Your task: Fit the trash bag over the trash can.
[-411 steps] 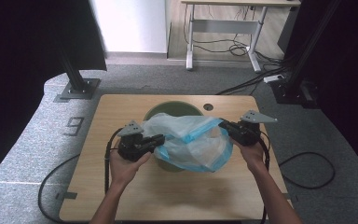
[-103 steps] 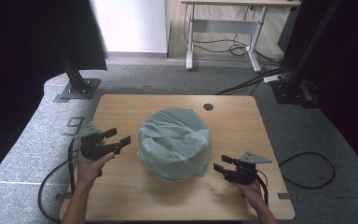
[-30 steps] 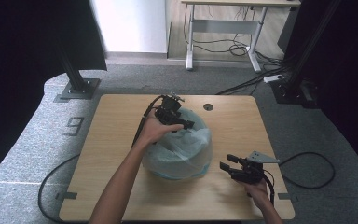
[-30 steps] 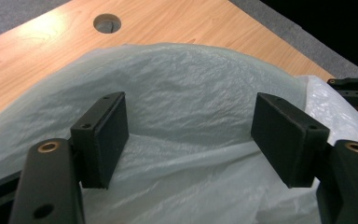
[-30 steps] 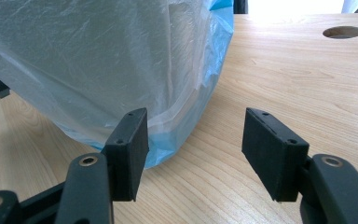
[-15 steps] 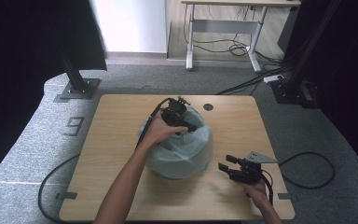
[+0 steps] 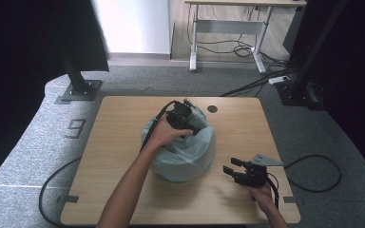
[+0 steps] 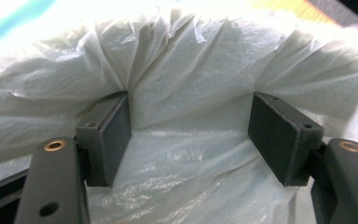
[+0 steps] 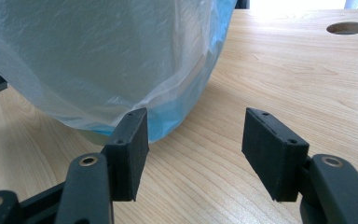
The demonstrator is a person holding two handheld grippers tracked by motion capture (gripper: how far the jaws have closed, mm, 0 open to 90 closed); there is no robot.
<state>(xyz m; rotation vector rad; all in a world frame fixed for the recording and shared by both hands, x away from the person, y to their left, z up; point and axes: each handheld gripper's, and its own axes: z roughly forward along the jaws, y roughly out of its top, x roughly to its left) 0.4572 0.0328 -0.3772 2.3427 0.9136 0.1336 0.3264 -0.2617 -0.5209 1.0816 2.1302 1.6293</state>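
In the middle of the big wooden table (image 7: 123, 142) sits a round bin, all covered by a thin, pale plastic bag (image 7: 185, 152) with a bit of blue showing through it. The bag hangs down over the sides of the bin almost to the table top, and it looks crinkly and puffed up. A small round hole (image 7: 212, 109) is in the table just behind the bag. The left tool (image 7: 184, 121) is up on the far top of the bag, held by a hand whose arm reaches across from the bottom edge of the high view. In the left gripper view its two black jaws are spread apart, and the bunched white plastic (image 8: 191, 116) bulges into the gap between them; it may touch the left pad, but the wrinkles make this hard to tell, and the jaws do not pinch it. The right tool (image 7: 233, 170) rests low near the front right corner of the table, close beside the bag but not touching it. Its jaws are spread wide too, with only bare wood between them.
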